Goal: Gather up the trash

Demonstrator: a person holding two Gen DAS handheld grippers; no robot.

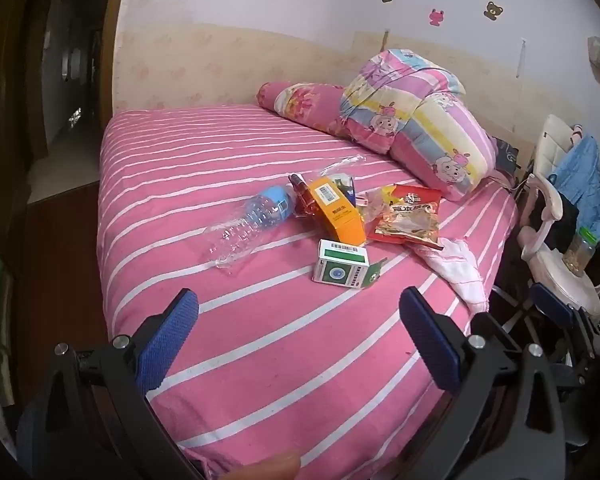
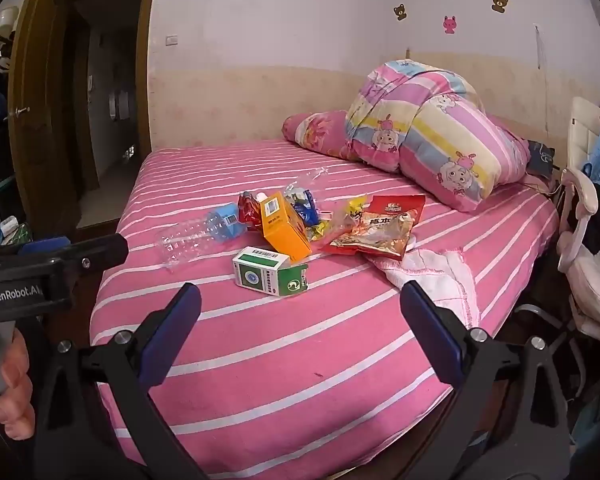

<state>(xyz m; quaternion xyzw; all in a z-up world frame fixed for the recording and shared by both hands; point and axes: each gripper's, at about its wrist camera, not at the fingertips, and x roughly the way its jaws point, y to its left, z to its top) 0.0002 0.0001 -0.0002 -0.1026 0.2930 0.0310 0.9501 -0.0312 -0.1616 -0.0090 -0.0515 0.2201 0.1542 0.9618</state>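
Left wrist view: the left gripper [image 1: 299,310] spreads its two blue textured fingers [image 1: 172,336] wide, empty, above the pink striped bed [image 1: 260,360]. At twelve o'clock from them lies the trash: one crumpled clear plastic bottle [image 1: 248,228] with a blue label, one orange carton [image 1: 336,212], one green-and-white box [image 1: 342,266] with its flap open, one glossy red snack bag [image 1: 410,216]. One white cloth [image 1: 456,268] hangs at two o'clock.

Right wrist view: the right gripper [image 2: 300,308] holds its two fingers [image 2: 428,332] fully apart, empty. The same bottle [image 2: 198,240], carton [image 2: 284,226], box [image 2: 268,272] and bag [image 2: 380,228] cluster at twelve o'clock, with small crinkled wrappers [image 2: 304,208] behind. One folded cartoon quilt [image 2: 432,136] lies at one o'clock.
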